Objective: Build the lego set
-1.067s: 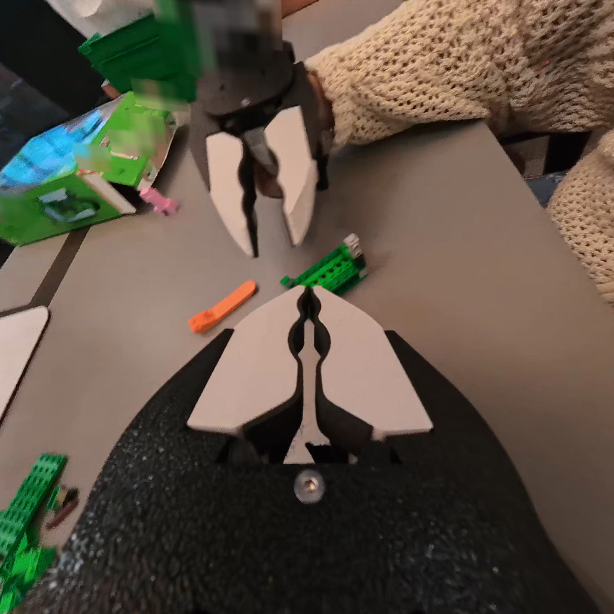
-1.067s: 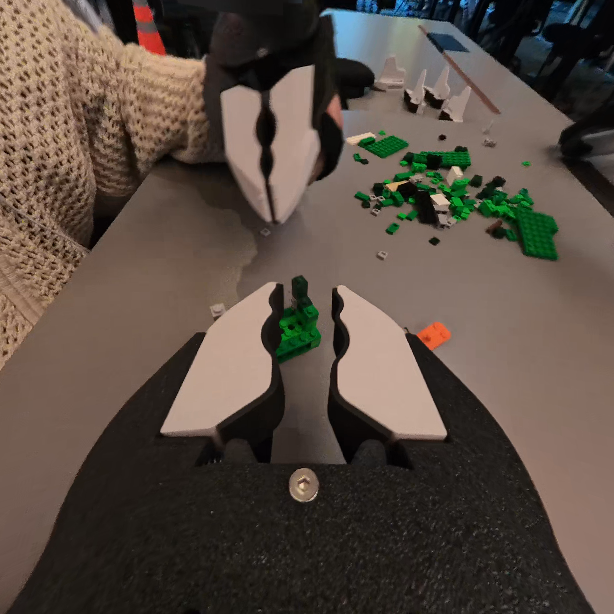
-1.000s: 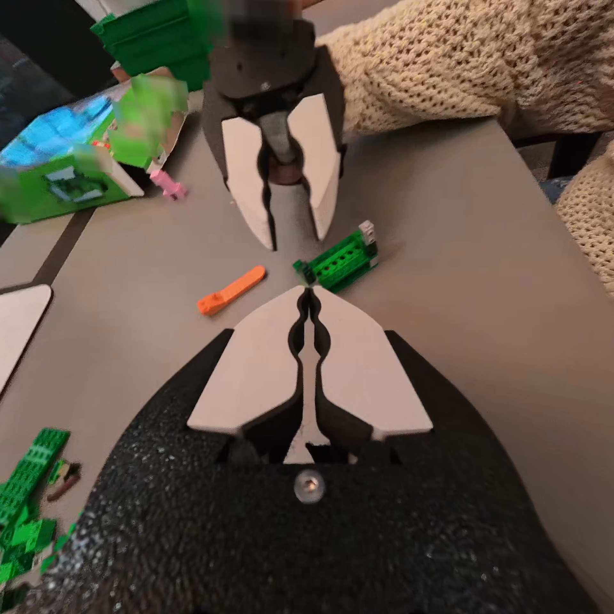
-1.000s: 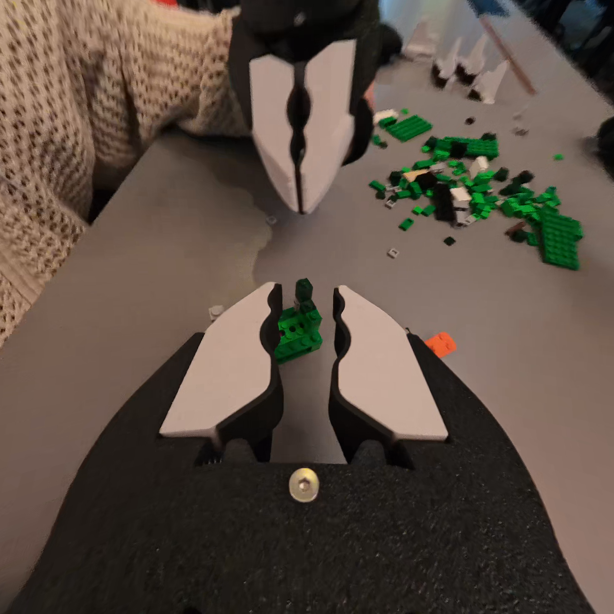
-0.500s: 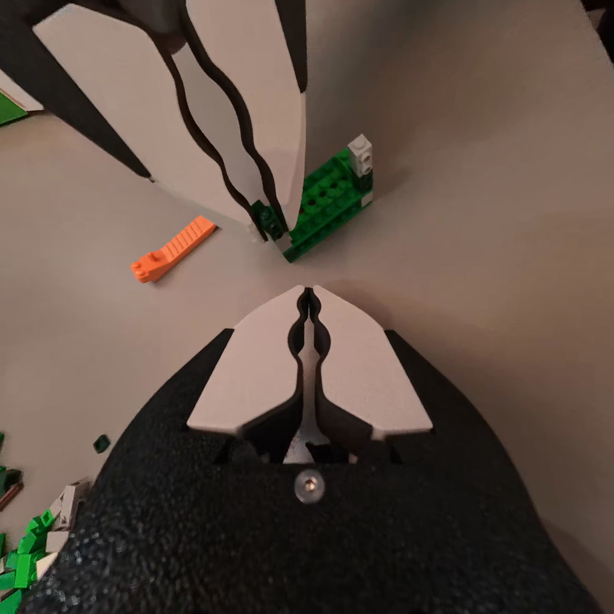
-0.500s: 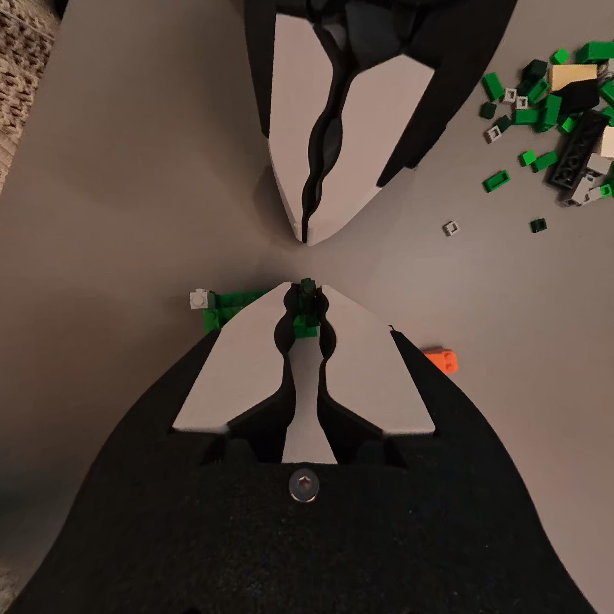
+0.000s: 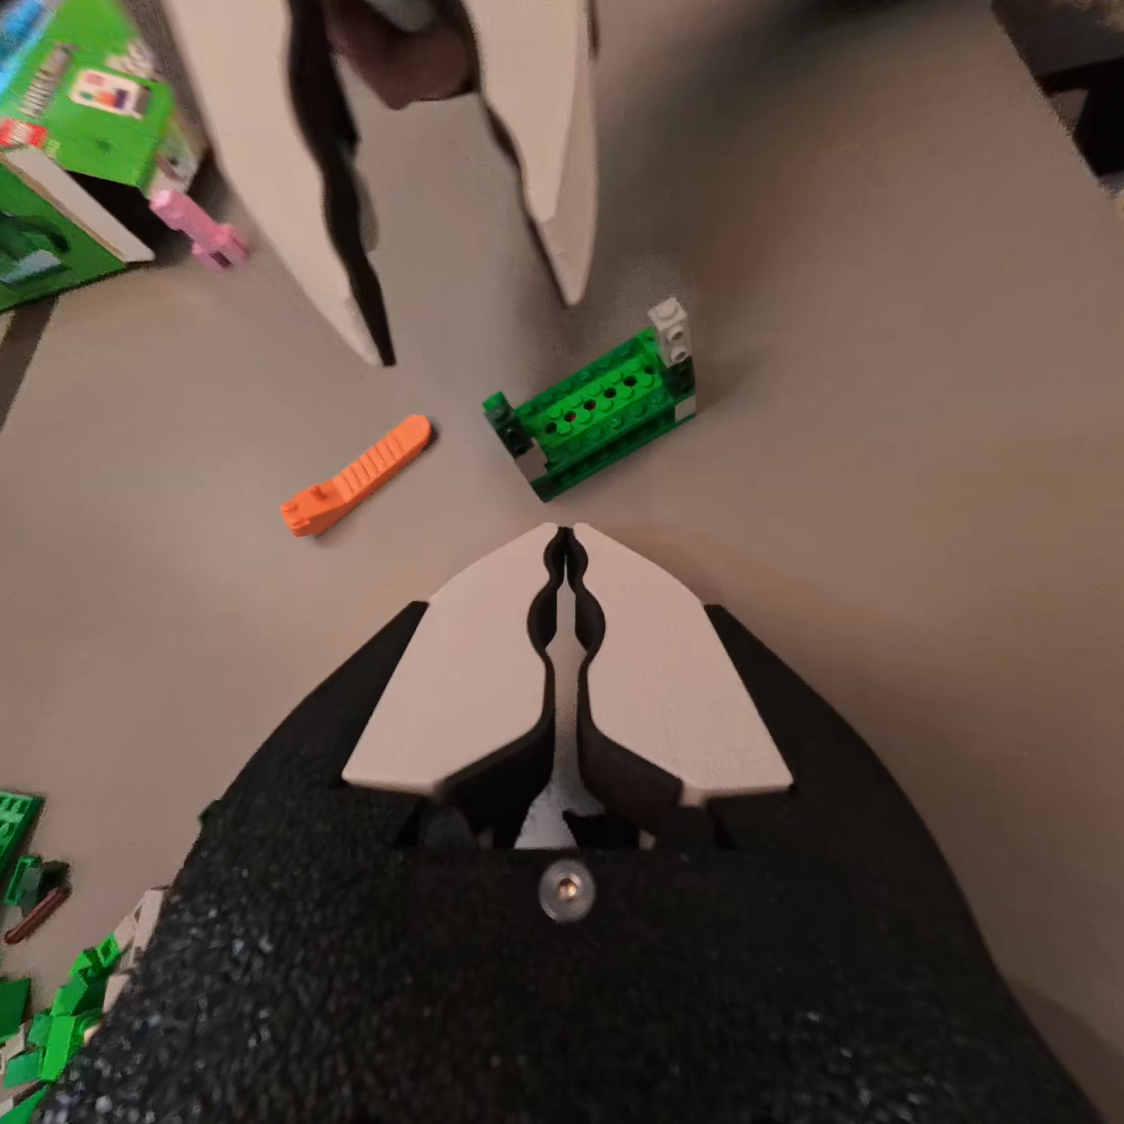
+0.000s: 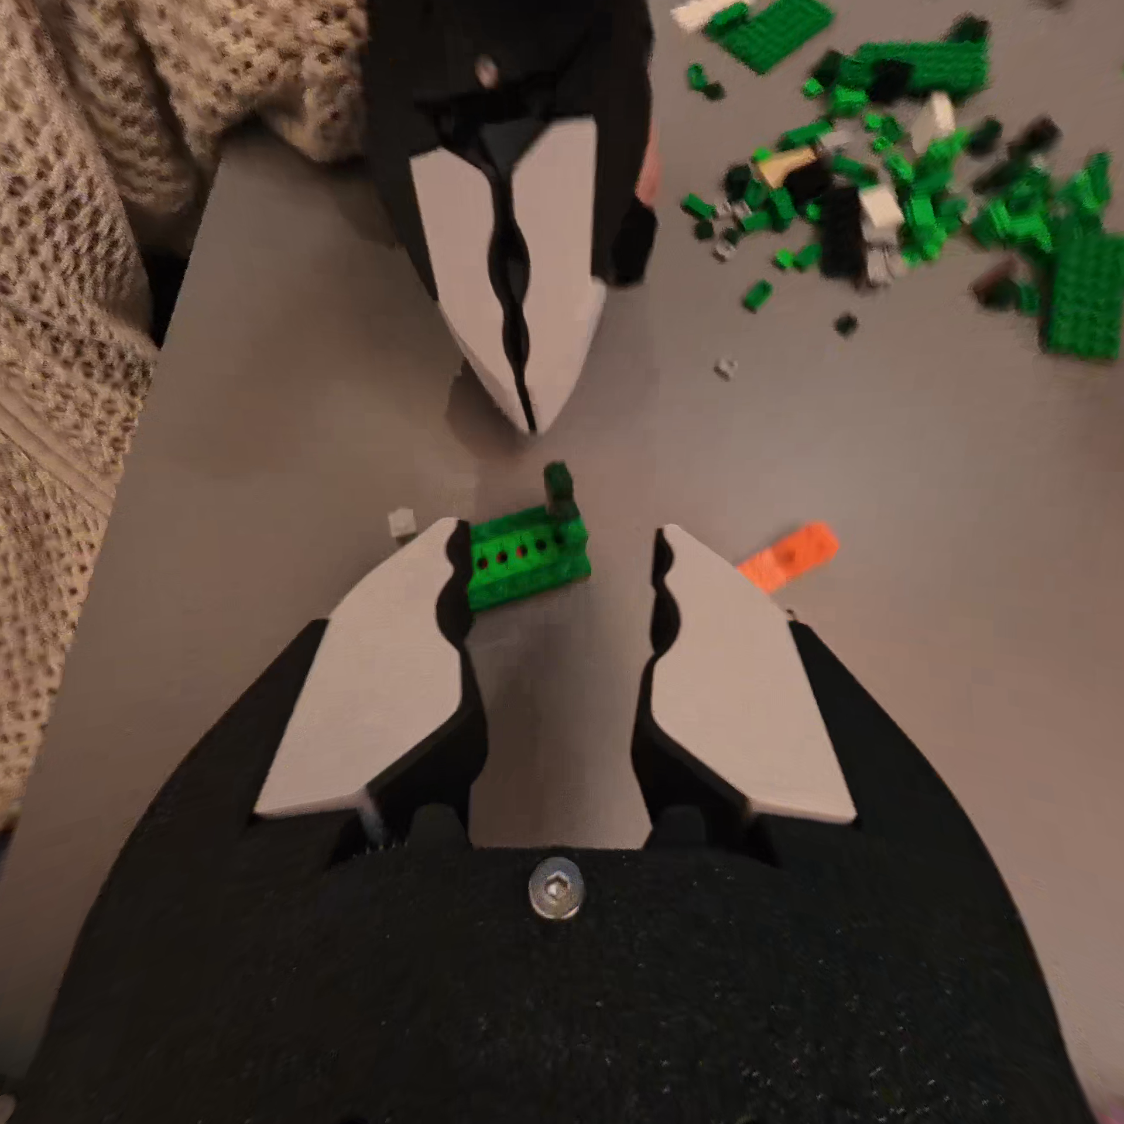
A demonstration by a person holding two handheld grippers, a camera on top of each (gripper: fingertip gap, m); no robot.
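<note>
Knitted cream sleeve [image 8: 79, 255] fills the left edge of the right wrist view, at the rim of the grey tabletop [image 8: 292, 426]. Next to it the left claw [image 8: 528, 426] points down at the surface with its white fingers pressed together and nothing between them; in its own view the left claw [image 7: 564, 530] shows the same shut tips, hanging just short of the build. The green lego build [image 8: 526, 562] lies on the tabletop between the two claws, touched by neither: a row of bright green bricks with holes along the side, a dark green post [image 8: 559, 486] at one end and a small grey brick [image 8: 401, 523] at the other. The right claw [image 8: 556, 535] is spread wide and empty, its left finger hiding part of the build's grey end. In the left wrist view the same build [image 7: 593, 413] sits just beyond the shut tips, with the right claw [image 7: 480, 331] open above it. An orange brick separator [image 8: 790, 556] rests just beside the build, apart from it. Farther right, well away, loose green, black and white pieces [image 8: 900, 182] are scattered, with a flat green plate [image 8: 1089, 298] at their edge. In the left wrist view a green box [image 7: 67, 182] and a small pink figure [image 7: 201, 228] stand at the far left.
</note>
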